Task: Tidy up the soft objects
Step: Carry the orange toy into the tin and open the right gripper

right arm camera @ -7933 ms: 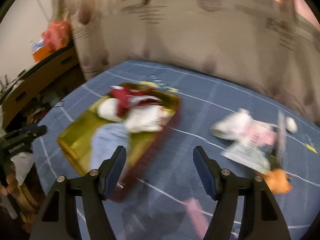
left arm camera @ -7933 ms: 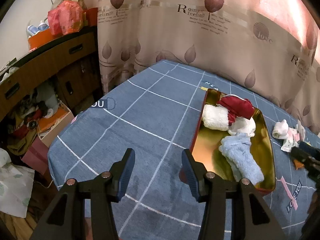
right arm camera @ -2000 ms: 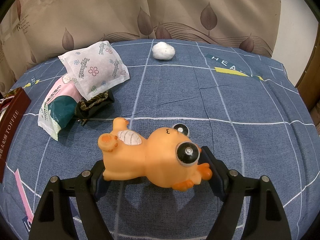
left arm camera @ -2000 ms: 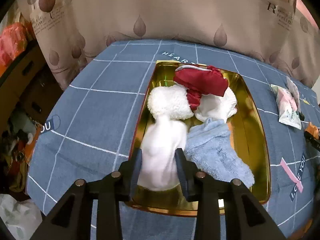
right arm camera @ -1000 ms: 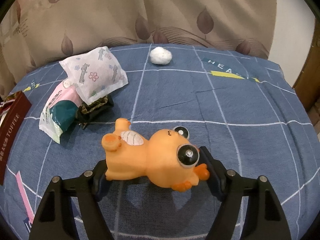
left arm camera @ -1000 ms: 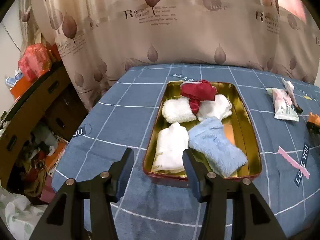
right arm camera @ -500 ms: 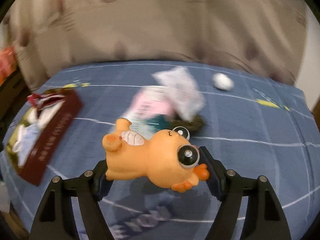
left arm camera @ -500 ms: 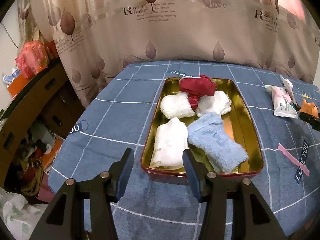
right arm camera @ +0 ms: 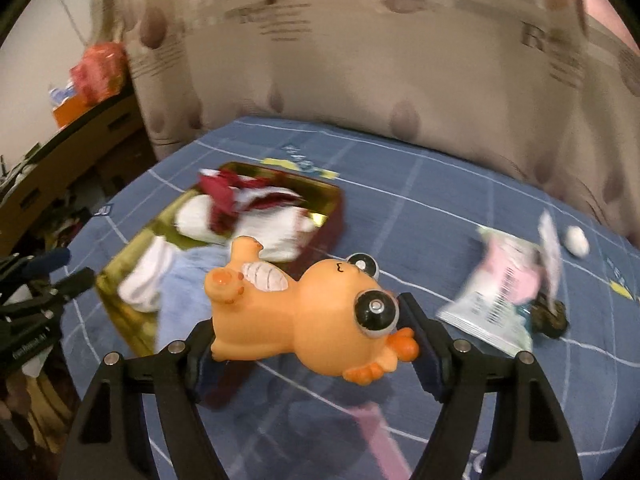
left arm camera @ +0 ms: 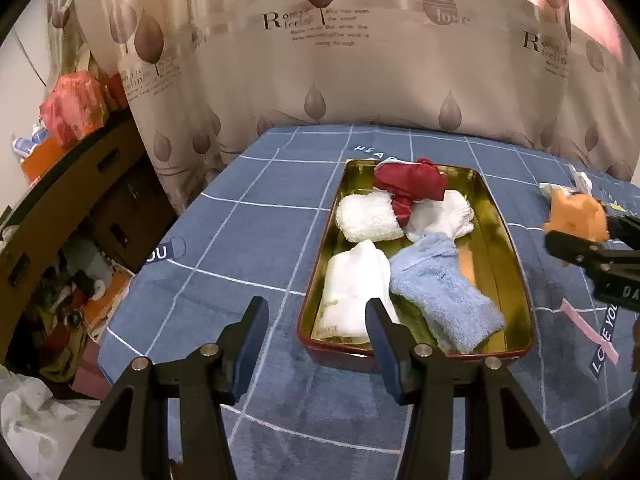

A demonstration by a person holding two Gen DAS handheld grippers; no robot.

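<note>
A gold tray (left arm camera: 505, 240) with a dark red rim lies on the blue checked cloth; it also shows in the right wrist view (right arm camera: 120, 268). It holds a red cloth (left arm camera: 412, 182), a fluffy white towel (left arm camera: 368, 216), a white sock (left arm camera: 444, 212), a folded white towel (left arm camera: 354, 286) and a light blue towel (left arm camera: 442, 294). My left gripper (left arm camera: 316, 320) is open and empty, just in front of the tray's near end. My right gripper (right arm camera: 308, 320) is shut on an orange rubber toy (right arm camera: 312, 304), held in the air right of the tray; the toy also shows in the left wrist view (left arm camera: 576, 212).
Tissue packets (right arm camera: 504, 292), a dark pouch (right arm camera: 550, 314) and a white ball (right arm camera: 576, 240) lie on the cloth to the right. A pink strip (left arm camera: 588, 326) lies right of the tray. A wooden cabinet (left arm camera: 72, 184) with clutter below stands left, past the table edge. A curtain hangs behind.
My right gripper has lifted the orange toy off the cloth and swung it left toward the tray. My left gripper let go of the folded white towel in the tray and pulled back.
</note>
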